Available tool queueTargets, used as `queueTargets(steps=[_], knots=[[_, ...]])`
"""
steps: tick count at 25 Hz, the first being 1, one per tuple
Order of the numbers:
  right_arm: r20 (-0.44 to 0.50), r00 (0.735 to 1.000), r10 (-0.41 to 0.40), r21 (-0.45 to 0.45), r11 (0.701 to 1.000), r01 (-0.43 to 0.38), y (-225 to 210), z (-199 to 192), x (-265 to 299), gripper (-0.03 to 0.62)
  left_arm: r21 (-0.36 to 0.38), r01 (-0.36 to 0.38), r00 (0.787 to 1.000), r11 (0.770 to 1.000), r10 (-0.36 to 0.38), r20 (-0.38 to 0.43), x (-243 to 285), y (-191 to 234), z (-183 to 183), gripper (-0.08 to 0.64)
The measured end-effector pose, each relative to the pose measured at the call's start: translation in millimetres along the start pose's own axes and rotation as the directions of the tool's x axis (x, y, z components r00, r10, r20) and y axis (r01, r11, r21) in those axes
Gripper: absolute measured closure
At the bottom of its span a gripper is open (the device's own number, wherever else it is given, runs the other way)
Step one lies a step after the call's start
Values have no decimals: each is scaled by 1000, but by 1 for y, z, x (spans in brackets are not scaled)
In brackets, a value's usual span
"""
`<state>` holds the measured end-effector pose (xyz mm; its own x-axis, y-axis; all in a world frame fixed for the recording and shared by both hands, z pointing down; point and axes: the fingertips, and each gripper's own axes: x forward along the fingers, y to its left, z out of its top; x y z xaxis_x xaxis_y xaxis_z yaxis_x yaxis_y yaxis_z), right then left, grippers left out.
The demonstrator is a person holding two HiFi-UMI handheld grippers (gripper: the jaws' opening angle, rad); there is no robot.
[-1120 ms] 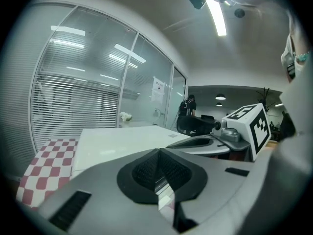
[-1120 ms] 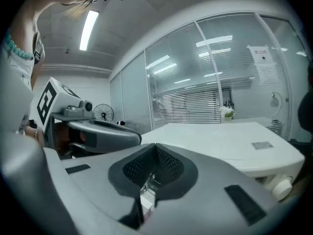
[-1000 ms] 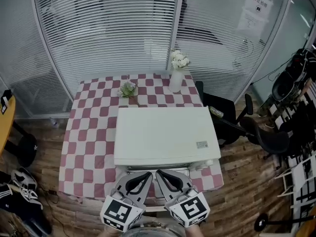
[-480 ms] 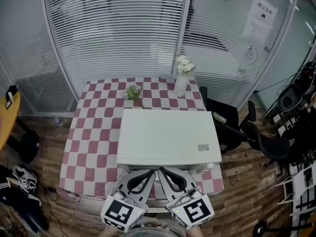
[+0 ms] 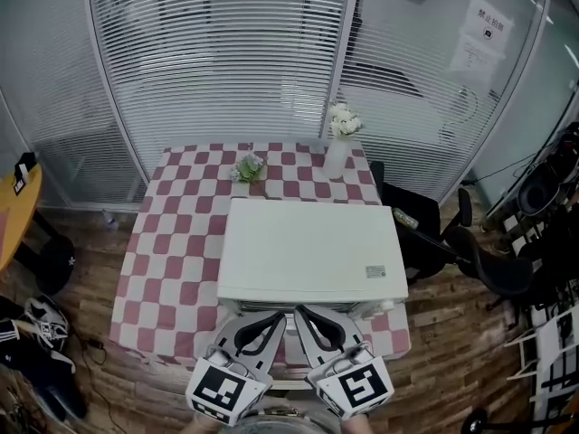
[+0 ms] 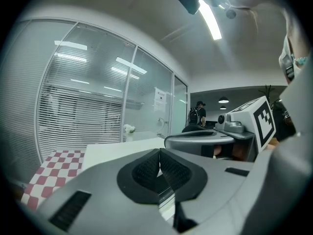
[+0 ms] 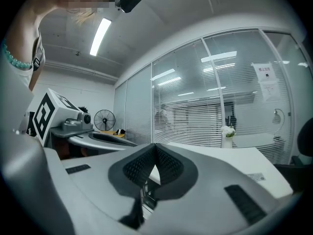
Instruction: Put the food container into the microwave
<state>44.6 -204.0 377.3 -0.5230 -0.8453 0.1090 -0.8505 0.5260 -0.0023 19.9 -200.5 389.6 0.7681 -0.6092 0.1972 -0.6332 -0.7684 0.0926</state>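
Food container unseen — microwave (image 5: 309, 251) at the table's (image 5: 172, 242) near edge, left gripper (image 5: 277, 319) and right gripper (image 5: 301, 315) clenched empty, task seemingly unstarted.

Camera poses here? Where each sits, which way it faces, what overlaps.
Head view: on the person's head, steeply down at the microwave on the checked table; left tool and right tool at bottom.
Left gripper view: on the left tool, along its shut jaws across the microwave top; right tool beside.
Right gripper view: on the right tool, same direction; left tool beside.
Shared: microwave and flower vase in all three.
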Motion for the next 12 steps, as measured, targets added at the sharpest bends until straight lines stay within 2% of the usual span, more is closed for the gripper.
queueTargets(steps=[3, 8, 12], knots=[[-1, 1000, -4, -8, 1000, 4, -1, -3, 1, 600, 2, -28, 1000, 1000, 28, 11, -1, 6, 3, 549], [-8, 1000, -2, -13, 1000, 2, -1, -7, 3, 600, -4, -10, 1000, 1000, 10, -5, -1, 4, -1, 549], [-22, 1000, 5, -6, 1000, -5, 1, -8, 4, 600, -2, -32, 999, 999, 32, 5, 0, 10, 3, 548]])
